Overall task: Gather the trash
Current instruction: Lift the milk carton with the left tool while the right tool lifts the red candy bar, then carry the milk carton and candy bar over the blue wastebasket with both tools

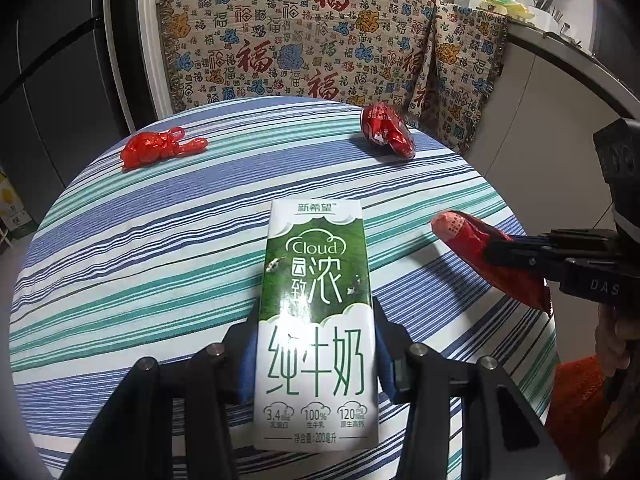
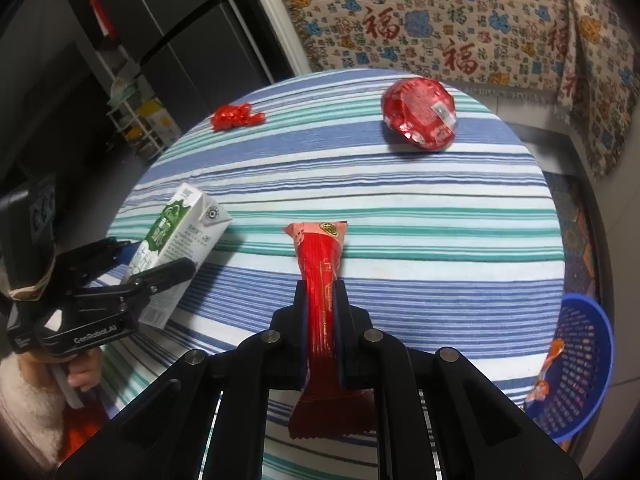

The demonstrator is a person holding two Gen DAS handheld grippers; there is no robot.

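My left gripper [image 1: 316, 316] is shut on a green and white milk carton [image 1: 316, 320], held above the striped round table [image 1: 140, 248]. The same carton [image 2: 176, 248] shows at the left of the right wrist view, clamped in the left gripper [image 2: 148, 264]. My right gripper [image 2: 322, 292] is shut on a long red snack wrapper [image 2: 320, 272], also seen in the left wrist view as a red wrapper [image 1: 480, 252] pinched by the right gripper [image 1: 496, 252]. A crumpled red wrapper [image 1: 160, 148] and a crushed red can [image 1: 386, 128] lie on the far part of the table.
A blue plastic basket [image 2: 580, 364] stands on the floor right of the table, with an orange wrapper [image 2: 548, 368] in it. A patterned cloth [image 1: 320, 40] covers furniture behind the table. A dark fridge [image 2: 168, 40] and a small rack stand at the left.
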